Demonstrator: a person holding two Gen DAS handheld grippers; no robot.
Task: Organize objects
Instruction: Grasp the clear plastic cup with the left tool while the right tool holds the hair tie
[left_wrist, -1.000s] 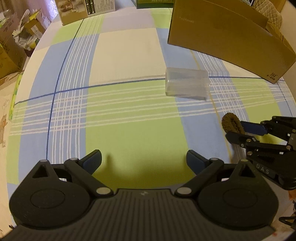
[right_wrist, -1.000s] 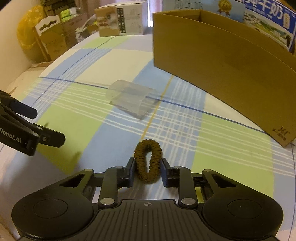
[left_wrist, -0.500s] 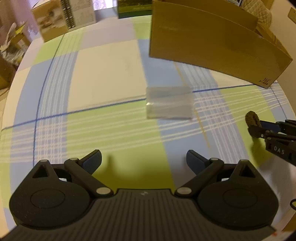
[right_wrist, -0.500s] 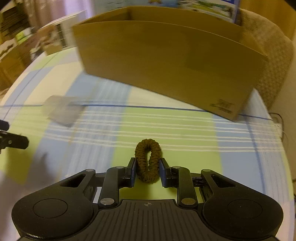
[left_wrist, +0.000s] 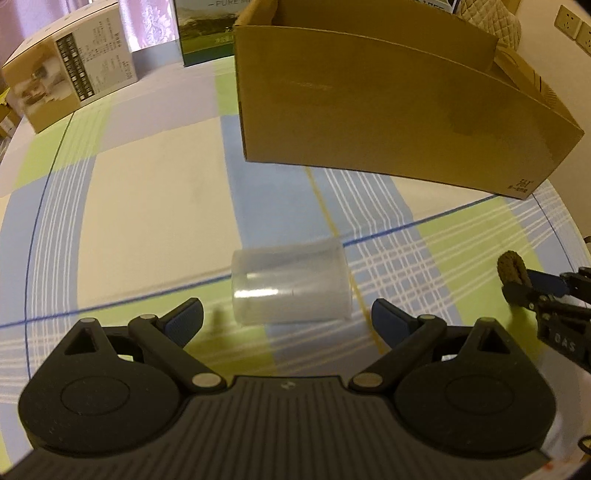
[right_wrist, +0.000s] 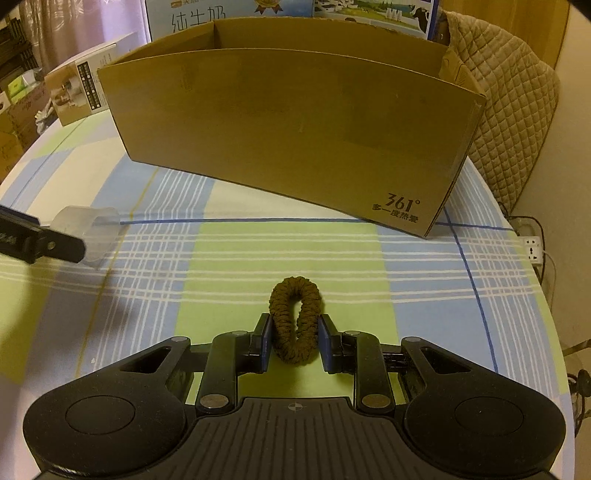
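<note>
The hair tie (right_wrist: 294, 320) is pinched between the closed jaws of the right gripper (right_wrist: 294, 341), above the checked tablecloth (right_wrist: 258, 254), with the cardboard box (right_wrist: 291, 122) at 12 o'clock. The left gripper (left_wrist: 287, 320) has its jaws wide open, and the clear plastic container (left_wrist: 290, 282) lies on its side just ahead of them.

Plaid-clothed table (left_wrist: 147, 206), carton (left_wrist: 388, 122), clear container (left_wrist: 290, 286)

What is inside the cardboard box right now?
Only bare inner walls of the cardboard box show in both views. Its front wall hides the floor, so any contents cannot be seen.
</note>
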